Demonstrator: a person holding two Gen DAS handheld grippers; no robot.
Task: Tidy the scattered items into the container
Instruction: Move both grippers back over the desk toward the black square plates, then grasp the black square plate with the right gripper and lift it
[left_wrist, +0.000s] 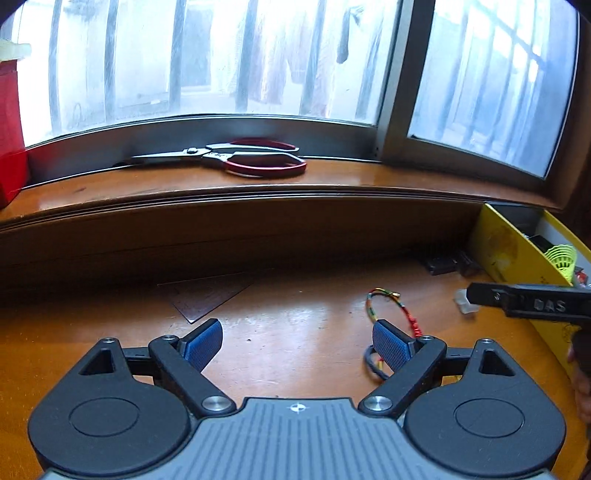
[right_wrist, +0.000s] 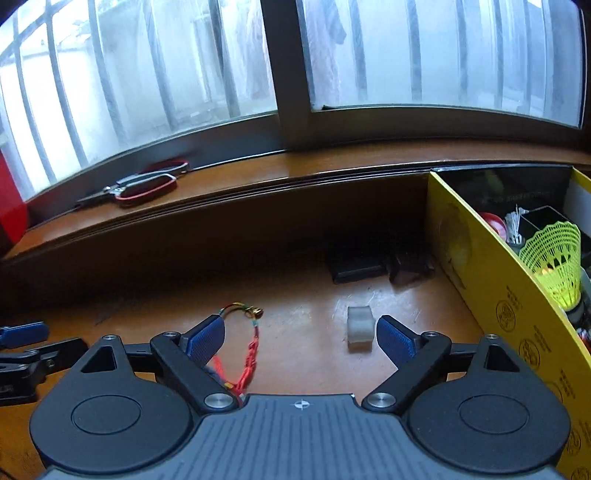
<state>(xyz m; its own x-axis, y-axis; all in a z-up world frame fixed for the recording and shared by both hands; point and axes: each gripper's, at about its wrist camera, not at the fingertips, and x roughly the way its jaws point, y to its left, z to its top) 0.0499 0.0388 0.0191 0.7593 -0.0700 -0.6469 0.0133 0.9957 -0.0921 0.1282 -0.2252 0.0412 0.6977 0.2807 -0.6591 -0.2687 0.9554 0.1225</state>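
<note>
On the desk (right_wrist: 303, 295), a translucent whitish block (right_wrist: 359, 328).

Red-handled scissors (left_wrist: 229, 158) lie on the windowsill (left_wrist: 332, 181).

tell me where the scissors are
The scissors lie on the windowsill against the window frame, left of centre in both views, above the desk.

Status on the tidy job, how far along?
Done: yellow box already holds a neon shuttlecock and other bits. In hand: nothing; left gripper and right gripper are both open. Left: braided bracelet, translucent block and dark items on the table; scissors on the sill.
</note>
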